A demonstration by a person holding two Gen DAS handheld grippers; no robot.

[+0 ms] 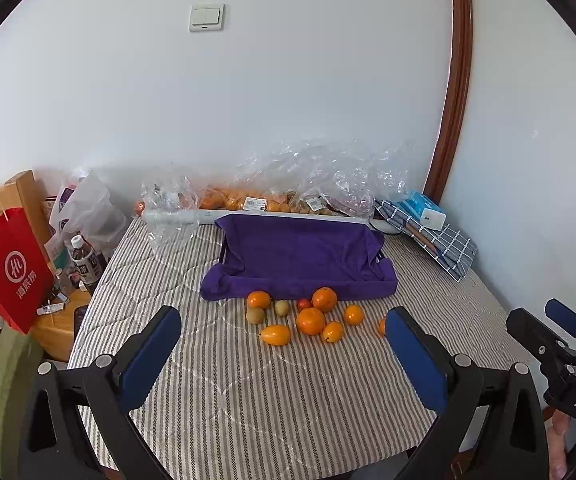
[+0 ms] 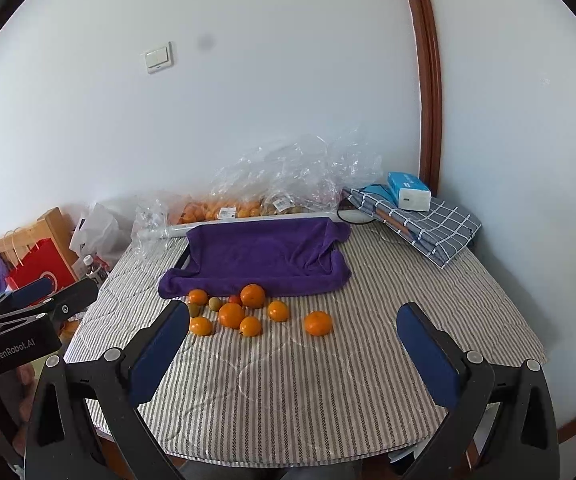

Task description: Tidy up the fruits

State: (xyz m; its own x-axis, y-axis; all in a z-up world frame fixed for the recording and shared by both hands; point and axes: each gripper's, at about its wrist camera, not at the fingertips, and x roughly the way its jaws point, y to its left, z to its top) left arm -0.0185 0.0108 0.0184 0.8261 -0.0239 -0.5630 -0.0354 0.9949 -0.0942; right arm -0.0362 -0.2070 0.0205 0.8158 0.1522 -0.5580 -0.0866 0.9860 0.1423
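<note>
Both grippers hung above the near edge of the tabletop [image 1: 248, 400], neither one touching any fruit. The left gripper [image 1: 284, 356] was spread wide and held nothing; the right gripper [image 2: 293, 354] was spread the same way, also bare.

The fruits sat loose in a cluster on the striped cloth, just in front of the purple towel [image 1: 299, 256] draped over a tray. The cluster held a big orange [image 1: 310, 321], another orange [image 1: 324, 299] touching the towel's edge, an oval yellow-orange fruit [image 1: 275, 335], two greenish-brown ones [image 1: 282, 308], and a small red one [image 1: 304, 304] wedged between the oranges. One lone orange [image 2: 318, 323] lay apart to the right.

Risks from there, as judged: the round fruits were packed close, so a wide gripper coming down on one would likely nudge its neighbours and send them rolling, maybe toward the table edge. The quilted cloth was soft and could let a fruit slip out of a shallow pinch. The towel sagged over the tray rim, so a dropped fruit might bounce or roll back off. The small red one looked hardest to reach cleanly. The two grippers were near each other and could collide.
</note>
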